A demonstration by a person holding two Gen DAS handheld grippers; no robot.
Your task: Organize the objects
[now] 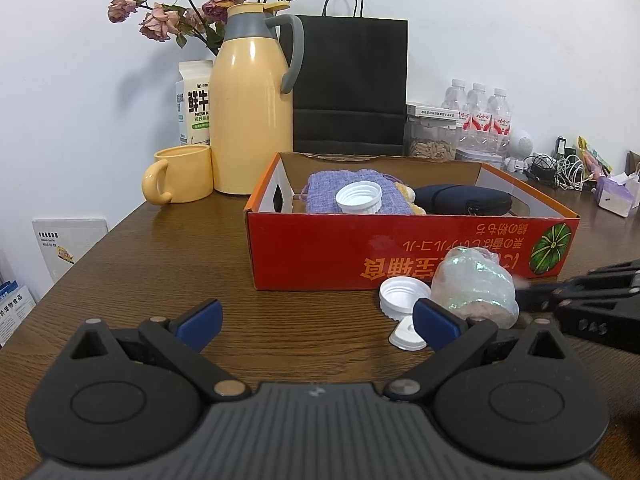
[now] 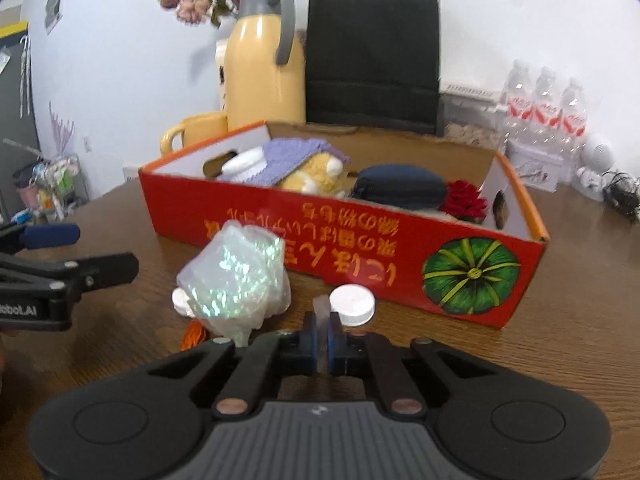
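Observation:
An iridescent plastic bag point(image 1: 476, 288) point(image 2: 236, 276) lies on the wooden table point(image 1: 300, 320) in front of the red cardboard box point(image 1: 320, 256) point(image 2: 280, 224). The box holds a purple knit cloth point(image 1: 360, 192), a white cap point(image 1: 359, 197), a plush toy point(image 2: 316, 176), a dark case point(image 1: 464, 200) and a red rose point(image 2: 464, 198). My left gripper point(image 1: 318, 322) point(image 2: 90, 252) is open over bare table, its right pad beside the bag. My right gripper point(image 2: 322, 334) point(image 1: 528, 292) is shut on a thin clear strip of plastic point(image 2: 322, 308); I cannot tell whether the strip belongs to the bag.
Loose white caps point(image 1: 404, 294) point(image 2: 352, 304) and a small white piece point(image 1: 408, 334) lie by the bag. Behind the box stand a yellow flask point(image 1: 250, 112), yellow mug point(image 1: 180, 176), milk carton point(image 1: 194, 104), black paper bag point(image 1: 350, 84) and water bottles point(image 1: 480, 116).

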